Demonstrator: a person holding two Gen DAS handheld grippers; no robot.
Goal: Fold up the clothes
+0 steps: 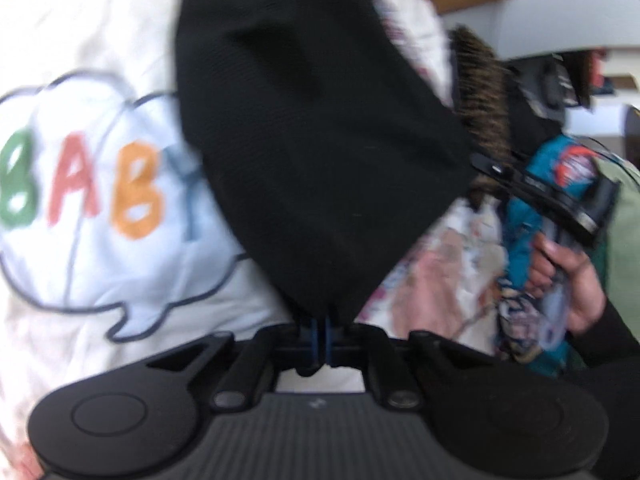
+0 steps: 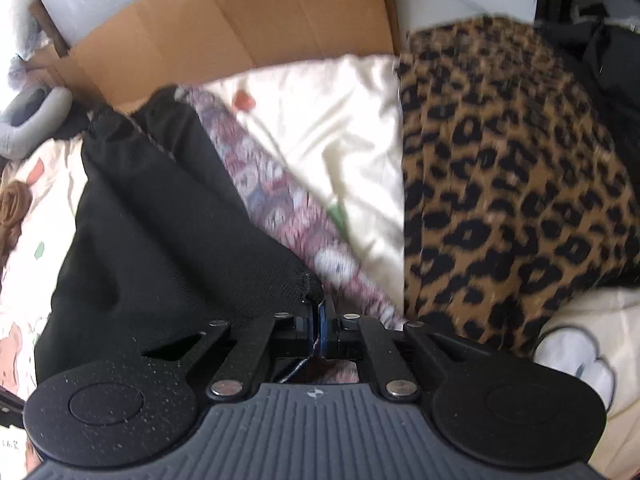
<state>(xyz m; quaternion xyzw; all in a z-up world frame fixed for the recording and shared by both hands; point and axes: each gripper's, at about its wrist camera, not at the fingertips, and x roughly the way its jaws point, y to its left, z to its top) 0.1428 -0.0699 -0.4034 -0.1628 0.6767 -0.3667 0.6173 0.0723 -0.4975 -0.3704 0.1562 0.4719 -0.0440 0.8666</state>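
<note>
We see a white bedsheet (image 1: 92, 272) (printed with a cloud and "BABY") under everything. Across it hangs the black garment (image 1: 320, 140), stretched between our two grippers. The leopard-print cloth (image 2: 512, 184) lies just right of it, against a cardboard box (image 2: 240, 12). Our left gripper (image 1: 322, 330) is clamped tight on one black corner; our right gripper (image 2: 318, 320) pinches another.
</note>
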